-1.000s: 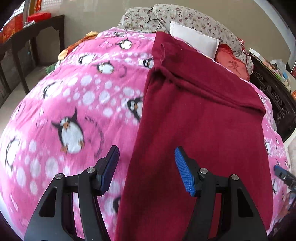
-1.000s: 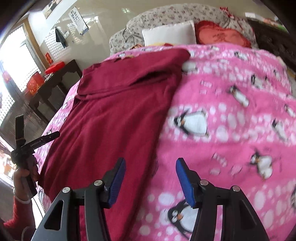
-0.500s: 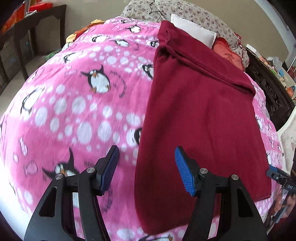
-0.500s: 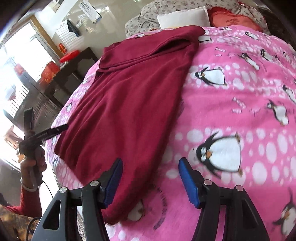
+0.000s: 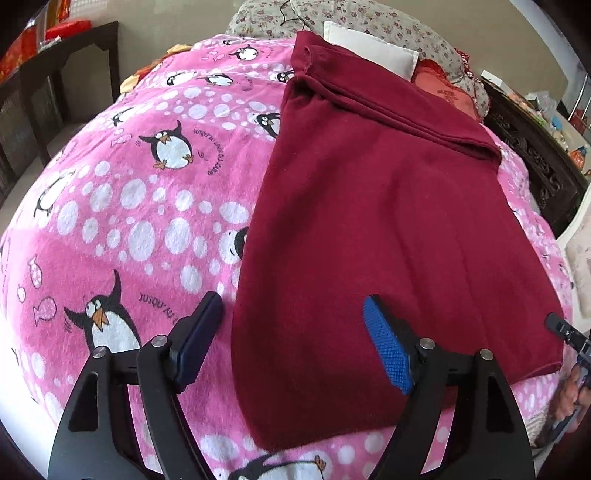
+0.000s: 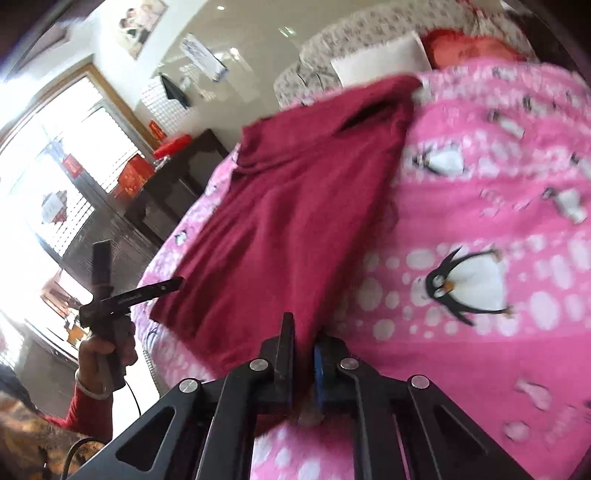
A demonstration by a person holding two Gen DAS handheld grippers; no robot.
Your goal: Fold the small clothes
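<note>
A dark red garment (image 5: 373,221) lies flat on the pink penguin blanket (image 5: 122,206), its folded top end toward the pillows. My left gripper (image 5: 291,339) is open, its fingers astride the garment's near left corner, low over the blanket. In the right wrist view the garment (image 6: 295,221) runs away from me, and my right gripper (image 6: 303,354) is shut on its near right corner. The left gripper also shows in the right wrist view (image 6: 162,286), held in a hand beside the other near corner. The right gripper's tip (image 5: 557,325) shows at the left wrist view's right edge.
Pillows lie at the bed's head: a white one (image 5: 369,51), a red one (image 5: 447,92) and a floral one (image 5: 369,22). A dark wooden table (image 5: 66,62) stands to the left of the bed, and dark carved furniture (image 5: 535,155) stands to the right. A bright window (image 6: 55,155) is at the left.
Both grippers drew back to the garment's near end. My right gripper has shut on the near right corner. My left gripper stays open, now at the near left corner.
</note>
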